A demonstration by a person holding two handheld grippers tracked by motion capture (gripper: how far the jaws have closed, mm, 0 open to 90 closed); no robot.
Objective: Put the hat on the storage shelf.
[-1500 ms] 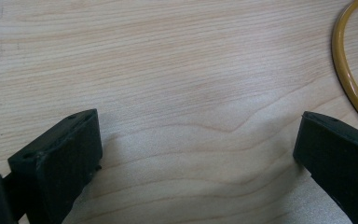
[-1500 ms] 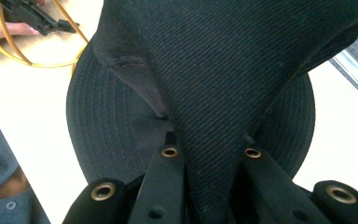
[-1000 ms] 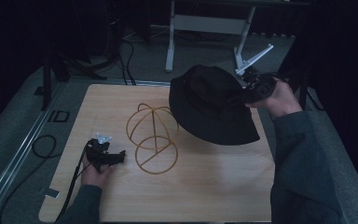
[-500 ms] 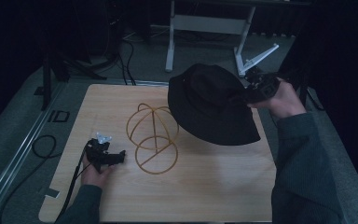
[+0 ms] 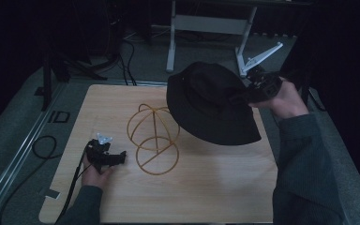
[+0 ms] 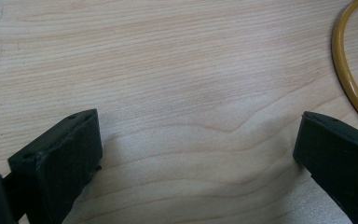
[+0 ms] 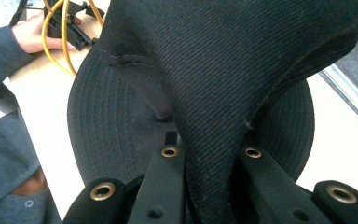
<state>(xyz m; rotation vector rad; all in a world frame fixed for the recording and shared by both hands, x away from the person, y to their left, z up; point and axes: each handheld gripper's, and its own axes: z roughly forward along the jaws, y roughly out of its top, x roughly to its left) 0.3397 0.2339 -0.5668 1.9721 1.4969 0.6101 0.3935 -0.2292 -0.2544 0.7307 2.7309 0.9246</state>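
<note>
A black bucket hat [image 5: 211, 105] hangs tilted above the right half of the wooden table [image 5: 206, 187]. My right gripper [image 5: 248, 96] is shut on its crown from the right. In the right gripper view the jaws [image 7: 209, 158] pinch a fold of the hat's cloth [image 7: 223, 60], and the brim spreads behind it. A yellow wire hat stand [image 5: 152, 136] rises at mid-table, just left of the hat. My left gripper [image 5: 119, 156] rests on the table beside the stand's base ring. It is open [image 6: 198, 154] over bare wood, with the yellow ring [image 6: 342, 70] at the right jaw.
A white metal frame [image 5: 258, 58] stands on the floor behind the table. A black cable [image 5: 42, 145] loops on the floor at the left, beside the table's metal rail. My left hand's sleeve [image 7: 4, 56] lies far off in the right gripper view.
</note>
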